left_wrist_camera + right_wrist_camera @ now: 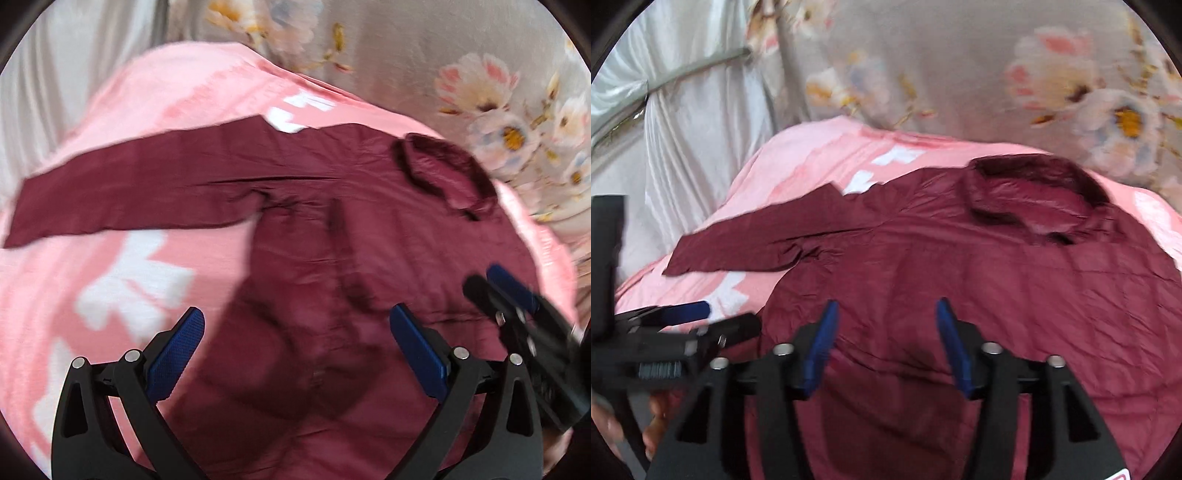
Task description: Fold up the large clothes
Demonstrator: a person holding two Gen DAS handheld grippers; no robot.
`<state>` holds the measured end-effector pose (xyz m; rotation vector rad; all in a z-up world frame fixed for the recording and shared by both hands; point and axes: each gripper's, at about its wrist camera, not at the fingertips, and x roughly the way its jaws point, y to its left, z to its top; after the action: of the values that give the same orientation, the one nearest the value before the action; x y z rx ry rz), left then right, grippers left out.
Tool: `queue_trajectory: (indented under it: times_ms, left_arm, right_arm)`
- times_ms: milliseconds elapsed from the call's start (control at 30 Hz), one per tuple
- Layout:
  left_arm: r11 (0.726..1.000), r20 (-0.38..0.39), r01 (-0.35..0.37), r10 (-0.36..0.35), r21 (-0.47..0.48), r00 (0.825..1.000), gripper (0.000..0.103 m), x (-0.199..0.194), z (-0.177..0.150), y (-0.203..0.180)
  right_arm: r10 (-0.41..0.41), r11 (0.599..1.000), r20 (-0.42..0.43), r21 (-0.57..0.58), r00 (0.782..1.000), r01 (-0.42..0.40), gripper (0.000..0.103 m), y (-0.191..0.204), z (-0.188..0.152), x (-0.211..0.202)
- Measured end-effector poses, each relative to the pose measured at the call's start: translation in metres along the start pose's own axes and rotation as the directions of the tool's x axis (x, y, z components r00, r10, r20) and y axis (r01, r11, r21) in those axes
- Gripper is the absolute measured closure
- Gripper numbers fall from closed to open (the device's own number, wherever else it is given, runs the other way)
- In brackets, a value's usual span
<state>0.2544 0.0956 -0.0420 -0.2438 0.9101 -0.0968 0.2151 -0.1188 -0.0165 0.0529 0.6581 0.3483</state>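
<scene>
Blue-padded fingers [177,354] of the left gripper [295,339] are spread wide, nothing held; the right gripper [886,343] is likewise parted and empty. Below them a maroon shirt [332,229] is laid flat, its hem cut off, edges blurred, on a pink blanket [110,258] backed by floral fabric [960,74].

1. No text, label, brand or number can be read in either view.
2. The white shapes on the pink blanket [122,280] may be large letters, but they are blurred and partly covered by the maroon shirt [332,229], so they stay unreadable.
</scene>
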Motion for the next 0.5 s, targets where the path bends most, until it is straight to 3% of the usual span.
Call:
queue_trajectory:
  times_ms: [167,300,367,433,467,500]
  left_arm:
    - [0.988,-0.107,0.136,-0.143,-0.070,0.984,0.005,0.036,0.015,-0.017]
    - [0.971,-0.148,0.200,-0.218,-0.132,0.965,0.007,0.061,0.020,-0.029]
    - [0.967,-0.150,0.211,-0.232,-0.144,0.961,0.024,0.069,0.024,-0.037]
    - [0.970,-0.158,0.207,-0.226,-0.131,0.961,0.054,0.074,0.029,-0.044]
    - [0.971,-0.157,0.203,-0.222,-0.127,0.962,0.060,0.075,0.032,-0.046]
    - [0.973,-0.154,0.197,-0.214,-0.121,0.964,0.078,0.076,0.034,-0.047]
  right_arm:
    - [-0.116,0.972,0.022,0.206,0.993,0.109,0.040,-0.081,-0.011,-0.037]
    - [-0.243,0.882,-0.028,0.410,0.970,0.233,0.039,-0.166,-0.042,-0.067]
    - [-0.256,0.838,-0.039,0.490,0.966,0.242,0.039,-0.197,-0.053,-0.073]
    - [-0.250,0.785,-0.059,0.572,0.967,0.237,0.039,-0.229,-0.065,-0.073]
    - [-0.234,0.763,-0.061,0.607,0.970,0.222,0.039,-0.241,-0.069,-0.071]
    - [-0.204,0.733,-0.055,0.653,0.977,0.190,0.040,-0.257,-0.073,-0.067]
